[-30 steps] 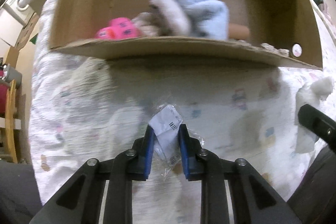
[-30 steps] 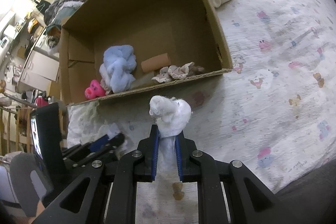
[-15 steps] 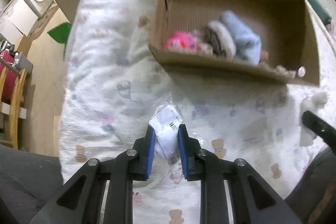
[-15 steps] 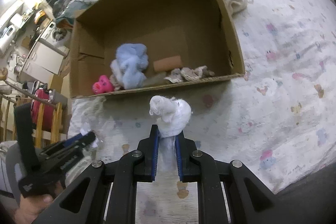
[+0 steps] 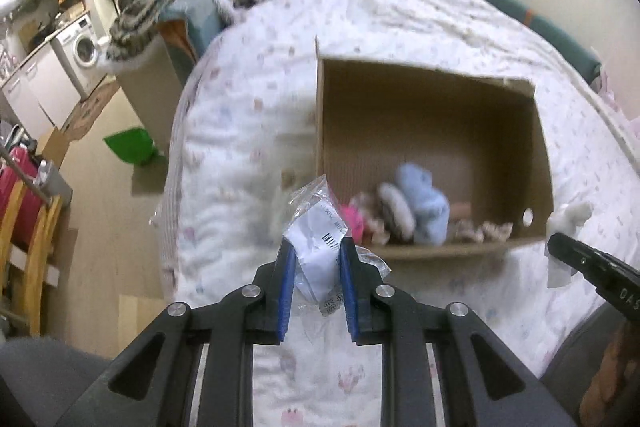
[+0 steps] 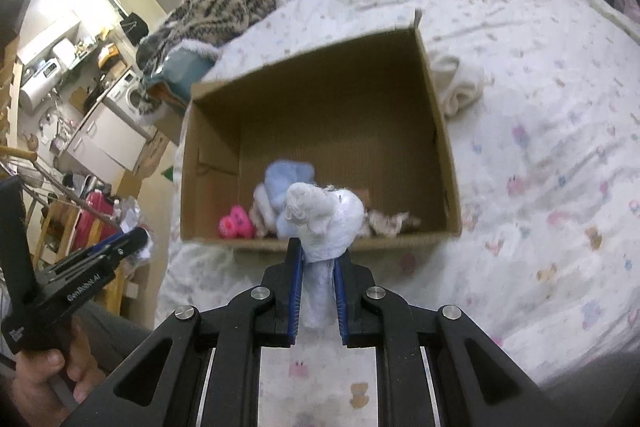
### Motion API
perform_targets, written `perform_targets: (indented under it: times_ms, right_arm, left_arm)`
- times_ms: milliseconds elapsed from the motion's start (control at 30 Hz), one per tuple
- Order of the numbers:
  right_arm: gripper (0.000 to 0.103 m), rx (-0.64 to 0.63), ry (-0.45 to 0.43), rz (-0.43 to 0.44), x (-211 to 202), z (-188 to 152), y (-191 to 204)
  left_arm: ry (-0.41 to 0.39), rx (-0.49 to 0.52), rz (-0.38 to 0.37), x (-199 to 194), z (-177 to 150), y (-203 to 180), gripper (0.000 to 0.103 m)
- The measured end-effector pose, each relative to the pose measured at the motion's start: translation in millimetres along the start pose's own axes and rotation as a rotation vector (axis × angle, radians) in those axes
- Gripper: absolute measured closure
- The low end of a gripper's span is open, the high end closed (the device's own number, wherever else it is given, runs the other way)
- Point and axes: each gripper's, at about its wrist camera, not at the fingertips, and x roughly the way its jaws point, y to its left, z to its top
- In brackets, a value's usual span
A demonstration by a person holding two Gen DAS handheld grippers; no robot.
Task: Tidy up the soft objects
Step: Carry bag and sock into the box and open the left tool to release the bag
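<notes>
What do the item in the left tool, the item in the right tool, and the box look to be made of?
The packet in the left tool: clear glossy plastic film around something white, going by crinkled shiny edges and a barcode label. The white bundle in the right tool: matte soft cloth, bunched and wrinkled. The box: brown corrugated cardboard, with faint ribbing.

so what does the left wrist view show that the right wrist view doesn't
Only the left wrist view shows the left gripper shut on a clear plastic packet with a barcode label, plus a green dustpan on the floor.

Only the right wrist view shows the right gripper shut on a white cloth bundle, and a rolled white towel beside the box.

Both show the cardboard box on the bed, holding a blue fluffy cloth and a pink toy.
</notes>
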Motion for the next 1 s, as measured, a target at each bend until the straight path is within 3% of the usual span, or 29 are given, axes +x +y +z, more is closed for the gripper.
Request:
perform_targets:
  times_ms: [367, 1000]
  right_arm:
    - [0.087, -0.016, -0.031, -0.032, 17, 44, -8]
    - [0.087, 0.026, 0.063, -0.049, 68, 49, -31]
  left_arm:
    - [-0.058, 0.045, -0.015, 20, 42, -15, 0.084]
    - [0.053, 0.107, -0.031, 101, 47, -58, 0.084]
